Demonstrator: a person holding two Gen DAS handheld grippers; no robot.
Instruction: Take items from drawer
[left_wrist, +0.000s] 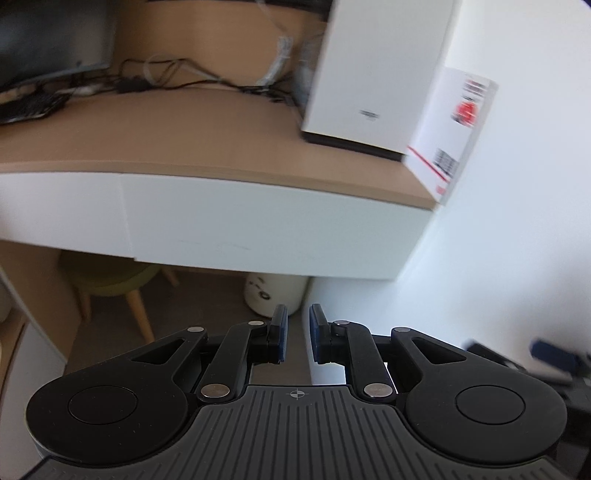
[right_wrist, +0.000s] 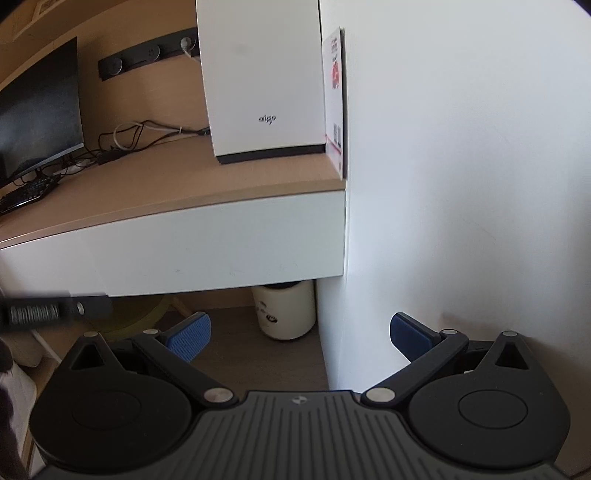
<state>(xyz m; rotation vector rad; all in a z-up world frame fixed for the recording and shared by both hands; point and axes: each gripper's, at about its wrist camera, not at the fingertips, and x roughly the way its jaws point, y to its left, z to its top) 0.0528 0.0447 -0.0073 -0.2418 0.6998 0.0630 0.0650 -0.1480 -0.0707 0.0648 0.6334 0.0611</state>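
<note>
- The drawer (right_wrist: 207, 251) is the white front just under the lip of the wooden surface (right_wrist: 155, 188); it is fully pushed in, so no items inside it can be seen or counted.
- Its long axis runs sideways along the edge of the surface, ending at the white wall (right_wrist: 461, 184).
- From both pairs of fingers the drawer lies ahead and above; neither touches it.
- The left gripper (left_wrist: 294, 339) has its fingers clenched nearly together with nothing between them, and points under the drawer's lower edge.
- The right gripper (right_wrist: 300, 334) has its fingers spread wide and empty, also aimed below the drawer, toward its wall end.
- Which gripper is nearer I cannot tell; I judge the open one better placed to hook the lower edge.
- Counted: one drawer front facing the fingers, a second front (left_wrist: 59, 210) beside it, away from the wall.
- On the surface above the drawer: one white tower case (right_wrist: 258, 81), one monitor (right_wrist: 40, 107), one keyboard (right_wrist: 26, 192).
- Below the drawer: one white canister (right_wrist: 284, 310) on the floor.
</note>
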